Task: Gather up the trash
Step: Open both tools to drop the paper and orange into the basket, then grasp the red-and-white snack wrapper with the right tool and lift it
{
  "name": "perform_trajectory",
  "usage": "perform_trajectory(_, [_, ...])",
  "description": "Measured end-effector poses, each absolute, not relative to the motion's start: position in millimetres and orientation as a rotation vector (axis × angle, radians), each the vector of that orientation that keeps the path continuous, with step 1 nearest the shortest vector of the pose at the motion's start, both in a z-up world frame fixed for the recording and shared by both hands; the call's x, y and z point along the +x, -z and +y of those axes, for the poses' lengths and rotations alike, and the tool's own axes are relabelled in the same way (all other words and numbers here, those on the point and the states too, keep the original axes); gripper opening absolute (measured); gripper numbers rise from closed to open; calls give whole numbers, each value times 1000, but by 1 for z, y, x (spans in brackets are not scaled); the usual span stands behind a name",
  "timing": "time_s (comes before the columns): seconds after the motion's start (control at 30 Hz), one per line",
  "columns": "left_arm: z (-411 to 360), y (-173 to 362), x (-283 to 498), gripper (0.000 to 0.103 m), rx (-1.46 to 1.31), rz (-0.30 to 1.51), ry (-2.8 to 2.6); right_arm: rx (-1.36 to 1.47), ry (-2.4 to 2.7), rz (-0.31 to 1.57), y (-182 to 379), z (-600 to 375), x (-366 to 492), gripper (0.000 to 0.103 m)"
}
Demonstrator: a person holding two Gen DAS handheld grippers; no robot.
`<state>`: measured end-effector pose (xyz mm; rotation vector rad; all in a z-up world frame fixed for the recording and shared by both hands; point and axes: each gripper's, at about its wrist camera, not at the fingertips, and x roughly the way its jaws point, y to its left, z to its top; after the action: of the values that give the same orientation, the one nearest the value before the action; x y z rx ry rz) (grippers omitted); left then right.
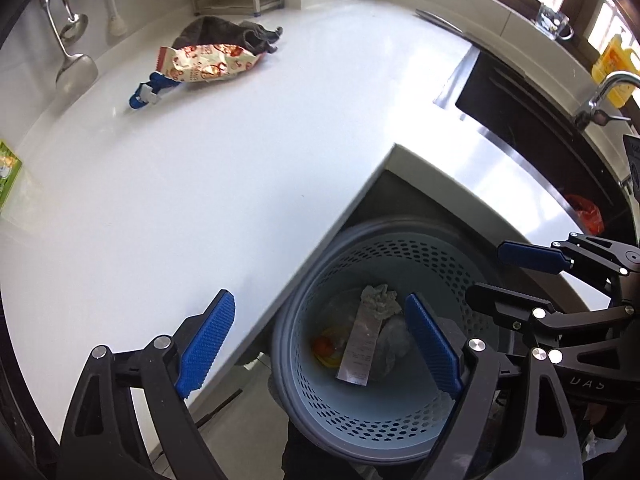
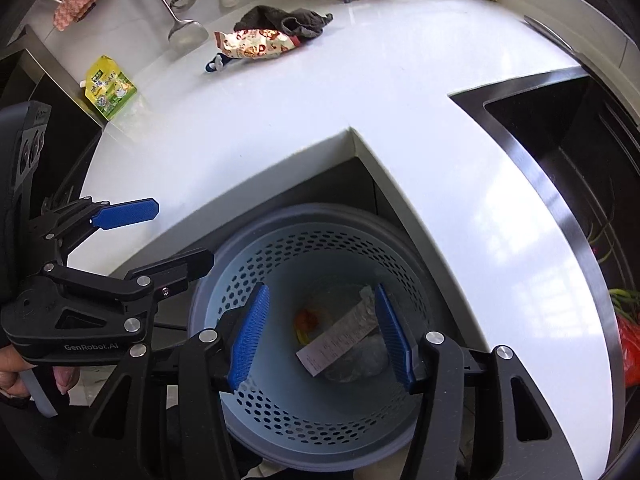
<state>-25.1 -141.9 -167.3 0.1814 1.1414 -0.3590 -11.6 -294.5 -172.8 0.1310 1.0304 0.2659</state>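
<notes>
Drop step looks done: left gripper (image 1: 320, 336) and right gripper (image 2: 320, 334) both spread, empty, above bin (image 2: 240, 264) at 6 o'clock. Receipt (image 2: 340, 338) lies inside. Next likely: reach to 12 o'clock for snack wrapper (image 2: 256, 45) on counter (image 2: 320, 100). "GenRobot.AI" readable on left gripper's body; wrapper print illegible.

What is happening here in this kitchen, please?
A person is collecting trash with two handheld grippers. Both the left gripper and the right gripper hang open and empty over the blue perforated bin, which already holds a receipt and crumpled paper. On the white counter, a snack wrapper still lies beside a dark cloth.
</notes>
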Motion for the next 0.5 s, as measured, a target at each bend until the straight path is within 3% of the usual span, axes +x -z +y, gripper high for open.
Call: perform_trajectory(0.5, [-65, 113, 34, 86, 77, 1047, 220, 32, -352, 927, 120, -248, 49, 54])
